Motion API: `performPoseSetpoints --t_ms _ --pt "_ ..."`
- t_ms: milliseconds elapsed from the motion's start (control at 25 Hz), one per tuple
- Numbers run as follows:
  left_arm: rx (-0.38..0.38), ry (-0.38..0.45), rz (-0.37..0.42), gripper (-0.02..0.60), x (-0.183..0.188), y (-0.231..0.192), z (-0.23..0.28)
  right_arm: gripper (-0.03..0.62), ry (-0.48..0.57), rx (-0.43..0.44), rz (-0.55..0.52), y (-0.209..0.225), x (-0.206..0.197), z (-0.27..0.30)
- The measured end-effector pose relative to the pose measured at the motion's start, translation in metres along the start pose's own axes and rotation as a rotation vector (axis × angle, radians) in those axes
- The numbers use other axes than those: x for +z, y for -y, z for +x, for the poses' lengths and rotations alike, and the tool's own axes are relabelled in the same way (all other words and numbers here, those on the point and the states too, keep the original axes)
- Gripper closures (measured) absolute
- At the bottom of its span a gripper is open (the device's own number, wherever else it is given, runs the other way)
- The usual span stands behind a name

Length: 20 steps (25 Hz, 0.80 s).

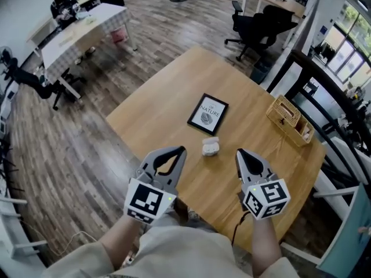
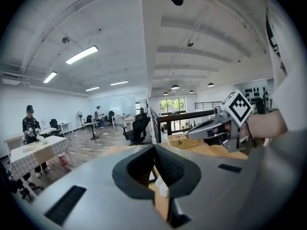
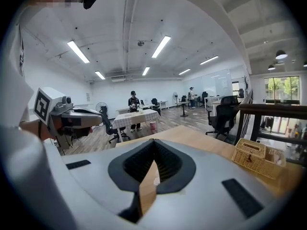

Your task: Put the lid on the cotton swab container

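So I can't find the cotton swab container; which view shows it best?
The head view: the cotton swab container sits whole on the table. The left gripper view shows a sliver of it behind its jaws; the right gripper view, nothing clear.

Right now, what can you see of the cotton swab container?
The cotton swab container is small, whitish and rounded; lid and base cannot be told apart. It rests on the wooden table, beside the framed picture, ahead of the left gripper and right gripper, touched by neither.

Black-framed picture (image 1: 208,113) flat on light wooden table (image 1: 162,112); woven wicker box (image 1: 290,119) near right edge; black office chairs (image 1: 258,25) beyond.
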<state>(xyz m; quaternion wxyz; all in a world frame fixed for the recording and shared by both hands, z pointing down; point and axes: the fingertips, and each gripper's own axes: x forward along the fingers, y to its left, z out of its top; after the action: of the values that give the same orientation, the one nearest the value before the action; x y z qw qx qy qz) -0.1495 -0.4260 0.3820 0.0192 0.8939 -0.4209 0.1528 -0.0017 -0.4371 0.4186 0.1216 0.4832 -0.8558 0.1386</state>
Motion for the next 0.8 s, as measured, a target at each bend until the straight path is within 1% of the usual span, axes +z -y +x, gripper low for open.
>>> performPoseSetpoints --t_ms 200,400,520,640,800 --pt "-0.077 -0.048 -0.002 0.560 -0.025 -0.024 0.040 0.568 -0.014 -0.017 0.073 0.015 -0.007 0.059" --pt "-0.152 -0.107 0.002 0.560 -0.061 -0.038 0.078 0.568 -0.080 -0.048 0.073 0.029 -0.029 0.116" --pt "-0.189 -0.145 0.006 0.560 -0.087 -0.043 0.096 0.568 -0.144 -0.063 0.075 0.039 -0.054 0.148" --pt "-0.208 -0.179 -0.017 0.560 -0.113 -0.047 0.112 0.568 -0.204 -0.070 0.086 0.046 -0.084 0.169" --pt "-0.230 -0.219 -0.047 0.560 -0.144 -0.047 0.123 0.566 -0.253 -0.027 0.097 0.043 -0.119 0.190"
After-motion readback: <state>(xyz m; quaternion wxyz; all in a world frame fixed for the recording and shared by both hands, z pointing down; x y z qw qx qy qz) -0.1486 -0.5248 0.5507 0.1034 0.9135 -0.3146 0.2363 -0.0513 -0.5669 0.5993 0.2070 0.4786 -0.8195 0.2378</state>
